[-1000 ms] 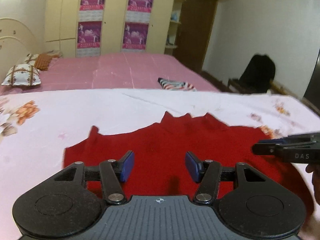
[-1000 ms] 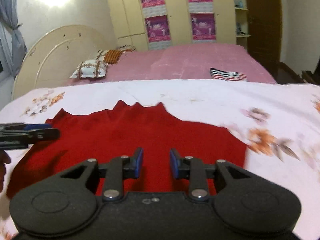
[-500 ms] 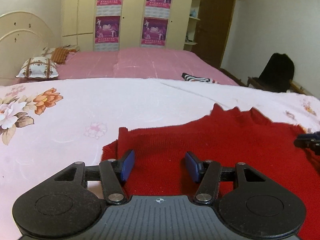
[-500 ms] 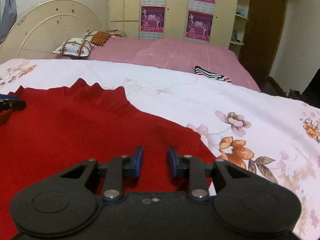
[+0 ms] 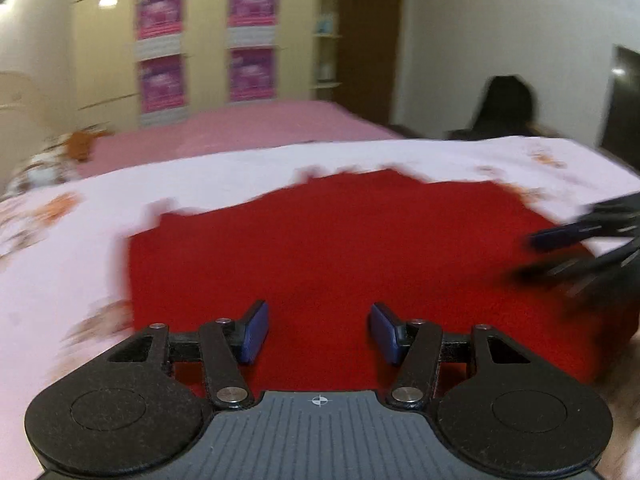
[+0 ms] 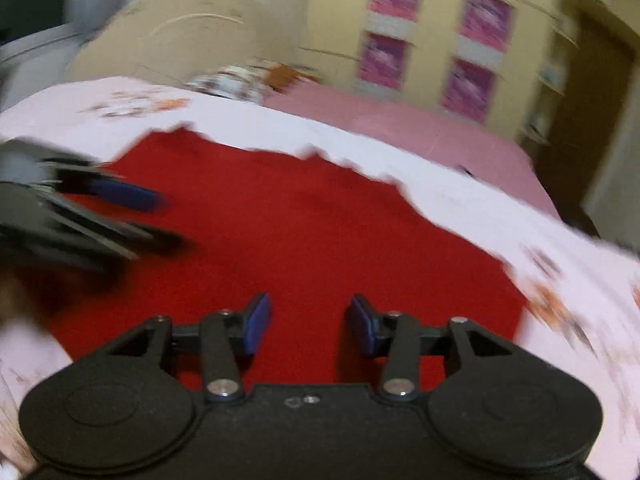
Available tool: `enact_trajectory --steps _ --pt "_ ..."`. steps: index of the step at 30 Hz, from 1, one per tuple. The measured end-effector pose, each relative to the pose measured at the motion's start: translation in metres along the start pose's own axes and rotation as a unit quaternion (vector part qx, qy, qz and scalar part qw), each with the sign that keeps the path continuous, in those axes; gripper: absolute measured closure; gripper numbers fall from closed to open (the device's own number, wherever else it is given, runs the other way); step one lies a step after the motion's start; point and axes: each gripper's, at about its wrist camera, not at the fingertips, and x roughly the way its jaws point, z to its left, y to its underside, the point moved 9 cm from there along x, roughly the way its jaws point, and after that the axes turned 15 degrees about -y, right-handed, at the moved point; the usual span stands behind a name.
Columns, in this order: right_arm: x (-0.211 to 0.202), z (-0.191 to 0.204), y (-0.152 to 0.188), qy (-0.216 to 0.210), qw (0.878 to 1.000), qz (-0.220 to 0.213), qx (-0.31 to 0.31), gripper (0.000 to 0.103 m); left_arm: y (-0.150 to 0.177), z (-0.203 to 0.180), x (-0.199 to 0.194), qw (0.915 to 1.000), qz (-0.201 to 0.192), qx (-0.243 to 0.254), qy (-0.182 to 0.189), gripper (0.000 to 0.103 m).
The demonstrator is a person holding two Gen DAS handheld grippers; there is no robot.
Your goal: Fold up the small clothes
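Observation:
A red knitted garment (image 5: 340, 248) lies flat on the white floral sheet (image 5: 60, 264); it also fills the middle of the right wrist view (image 6: 288, 240). My left gripper (image 5: 318, 332) hangs over its near edge, open, with nothing between its blue pads. My right gripper (image 6: 308, 322) is over the same garment, its jaws opening, and nothing sits between them. Each gripper shows blurred in the other's view: the right gripper (image 5: 580, 244) at the right side, the left gripper (image 6: 100, 216) at the left side. Both views are motion-blurred.
A pink bed (image 5: 240, 128) lies beyond the white sheet, with pillows (image 6: 236, 80) by a cream headboard (image 6: 172, 36). A wardrobe with pink posters (image 5: 204, 40) lines the back wall. A dark chair (image 5: 504, 108) stands at the right.
Both grippers swung inward over the red garment and now show large in each other's views. The right gripper's jaws have spread wider and its view has rolled.

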Motion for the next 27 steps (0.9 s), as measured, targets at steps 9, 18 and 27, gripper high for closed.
enact_trajectory --steps 9,18,27 --pt "-0.043 0.007 -0.008 -0.027 0.998 -0.036 0.039 0.056 -0.012 -0.016 -0.044 0.9995 -0.018 -0.009 0.025 0.047" --pt "-0.037 0.044 0.046 -0.014 0.999 0.037 -0.036 0.059 0.028 -0.027 -0.058 0.9972 -0.016 0.073 0.008 0.047" --pt "-0.090 0.024 0.046 -0.012 0.999 -0.003 0.032 0.063 0.004 -0.009 -0.084 0.9993 -0.035 0.013 0.008 0.047"
